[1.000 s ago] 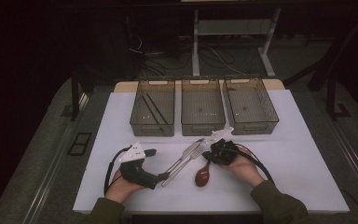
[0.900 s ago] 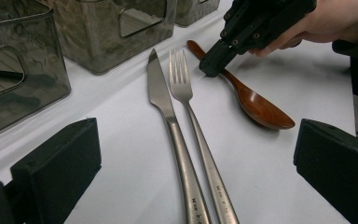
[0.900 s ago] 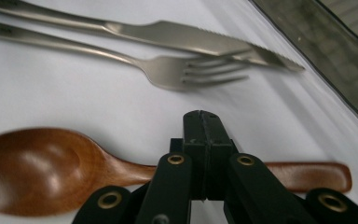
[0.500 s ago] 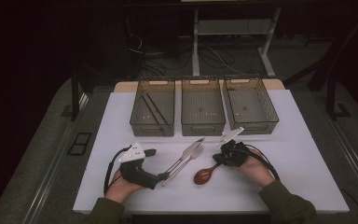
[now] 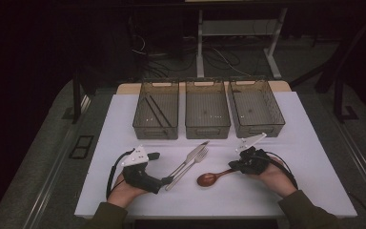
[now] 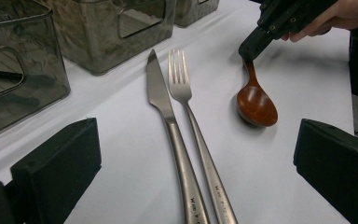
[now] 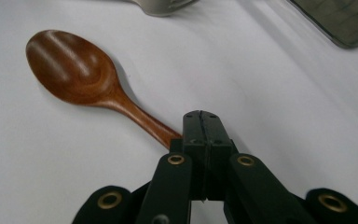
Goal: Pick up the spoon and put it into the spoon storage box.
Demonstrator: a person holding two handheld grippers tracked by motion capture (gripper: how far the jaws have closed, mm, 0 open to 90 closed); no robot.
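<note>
Dim overhead view, dark surroundings, sharp close-ups.

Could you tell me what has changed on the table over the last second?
The right hand-held gripper, shut on the spoon handle, has slid rightward across the table, dragging the spoon away from the knife and fork. The left hand-held gripper stayed put, jaws open toward the cutlery handles. The knife, fork and three bins have not moved.

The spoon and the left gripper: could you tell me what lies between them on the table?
In the high view, the fork and knife lie side by side between the spoon and the left gripper.
</note>
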